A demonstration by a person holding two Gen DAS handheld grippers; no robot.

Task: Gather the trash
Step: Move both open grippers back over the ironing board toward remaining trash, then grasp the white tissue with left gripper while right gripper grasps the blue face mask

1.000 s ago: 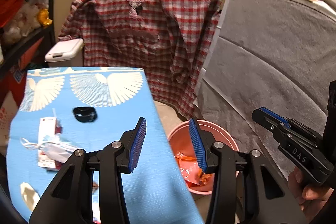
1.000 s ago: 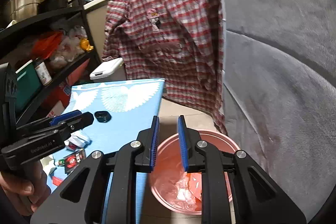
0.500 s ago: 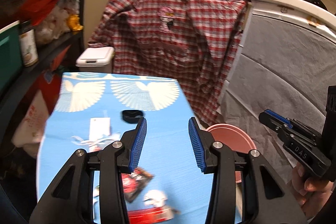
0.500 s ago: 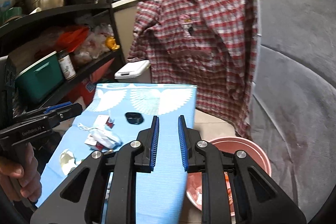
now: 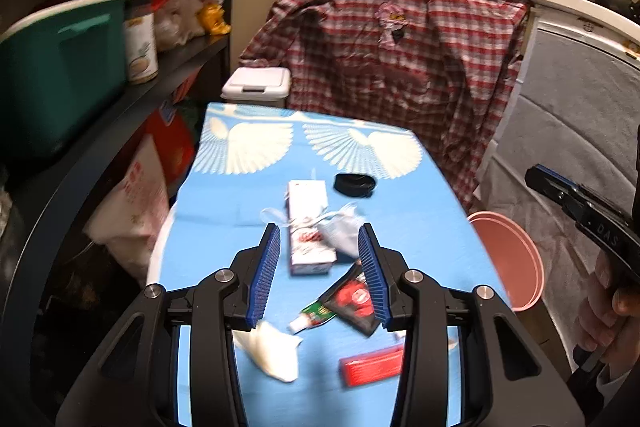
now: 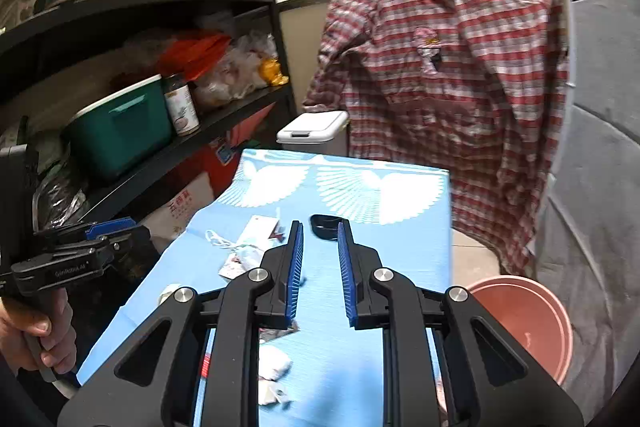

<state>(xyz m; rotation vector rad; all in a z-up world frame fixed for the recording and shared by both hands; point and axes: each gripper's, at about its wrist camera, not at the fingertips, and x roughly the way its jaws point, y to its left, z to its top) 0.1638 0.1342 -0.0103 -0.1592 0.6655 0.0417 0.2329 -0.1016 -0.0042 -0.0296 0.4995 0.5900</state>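
**A:** Where is the trash lying?

**B:** It is sitting loose on the blue surface (image 5: 404, 211), mid-frame in the left wrist view: a white carton (image 5: 306, 227) with a crumpled face mask (image 5: 344, 231) touching its right side, a black-and-red wrapper (image 5: 356, 303) and small tube (image 5: 314, 315) just below, a white tissue (image 5: 272, 347) and red packet (image 5: 372, 365) at the lower centre. The black object (image 5: 355, 184) beyond may not be trash.

**A:** Why is the left gripper (image 5: 320, 267) hanging there?

**B:** Its jaws are standing wide apart and empty, framing the carton and mask, likely lining up a pick.

**A:** And the right gripper (image 6: 320, 267)?

**B:** It is hovering over the surface, jaws parted narrowly, holding nothing, probably waiting.

**A:** Why is the pink bucket (image 5: 516, 267) sitting at the right edge?

**B:** It is standing on the floor just beside the surface, so drops stay short.
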